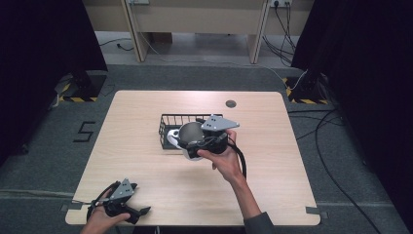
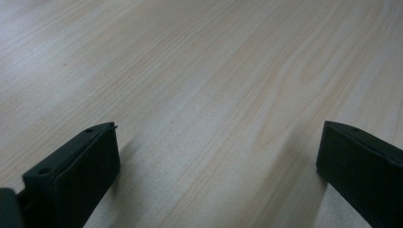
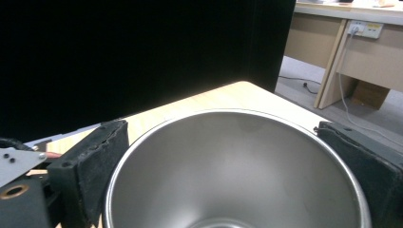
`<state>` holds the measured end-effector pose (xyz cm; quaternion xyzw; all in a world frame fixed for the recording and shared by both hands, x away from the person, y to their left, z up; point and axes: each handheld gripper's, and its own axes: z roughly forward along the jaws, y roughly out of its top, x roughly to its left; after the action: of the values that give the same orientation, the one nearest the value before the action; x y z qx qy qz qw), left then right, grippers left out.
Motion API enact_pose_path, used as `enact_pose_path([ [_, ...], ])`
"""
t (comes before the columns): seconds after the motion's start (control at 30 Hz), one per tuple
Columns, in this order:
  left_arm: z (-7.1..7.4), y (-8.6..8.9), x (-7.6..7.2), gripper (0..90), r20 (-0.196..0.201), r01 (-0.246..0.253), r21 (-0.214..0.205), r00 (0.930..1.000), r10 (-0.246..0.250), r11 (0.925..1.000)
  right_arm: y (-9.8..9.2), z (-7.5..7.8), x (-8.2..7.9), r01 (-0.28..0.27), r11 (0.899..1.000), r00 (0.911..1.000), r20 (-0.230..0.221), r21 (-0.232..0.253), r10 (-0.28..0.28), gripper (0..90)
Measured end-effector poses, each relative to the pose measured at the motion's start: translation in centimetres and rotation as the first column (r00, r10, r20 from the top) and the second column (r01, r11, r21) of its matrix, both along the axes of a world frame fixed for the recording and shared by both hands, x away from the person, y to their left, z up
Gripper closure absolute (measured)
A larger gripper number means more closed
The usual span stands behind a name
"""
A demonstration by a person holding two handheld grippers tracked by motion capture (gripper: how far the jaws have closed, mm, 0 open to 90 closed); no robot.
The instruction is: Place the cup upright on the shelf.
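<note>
Steel bowl (image 3: 237,171) in right gripper (image 3: 223,156), mouth facing the gripper.

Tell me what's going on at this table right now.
A person works at a wooden table with a tool in each hand. The right tool is clamped across a steel bowl, one jaw on each side of its rim, holding it at the black wire basket, where something white also lies. The left tool rests near the table's front edge, jaws open, holding nothing.

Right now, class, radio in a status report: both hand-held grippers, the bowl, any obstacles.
Left hand-held gripper open on bare table. Right hand-held gripper shut on steel bowl, over wire basket. White item underneath.
</note>
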<state>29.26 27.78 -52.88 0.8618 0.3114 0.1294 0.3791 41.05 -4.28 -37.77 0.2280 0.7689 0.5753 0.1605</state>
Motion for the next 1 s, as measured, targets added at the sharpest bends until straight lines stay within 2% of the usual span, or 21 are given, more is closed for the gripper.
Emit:
enact_pose_path([
  [0.2, 0.0, 0.0, 0.0, 0.0, -0.004, 0.002, 0.003, 1.0, -0.002, 1.0, -0.1, 1.0, 1.2, 0.005, 1.0, 1.0, 0.004, -0.004, -0.005, 6.4],
  [0.57, 0.1, 0.0, 0.0, 0.0, -0.008, 0.005, 0.005, 1.0, -0.005, 1.0, -0.1, 2.1, 3.1, 0.027, 1.0, 0.9996, 0.005, -0.011, -0.027, 6.4],
  [1.0, 0.0, 0.0, 0.0, 0.0, -0.005, 0.002, 0.003, 1.0, -0.002, 1.0, -0.3, 1.8, 6.0, 0.056, 0.998, 0.9982, -0.018, -0.012, -0.056, 6.4],
])
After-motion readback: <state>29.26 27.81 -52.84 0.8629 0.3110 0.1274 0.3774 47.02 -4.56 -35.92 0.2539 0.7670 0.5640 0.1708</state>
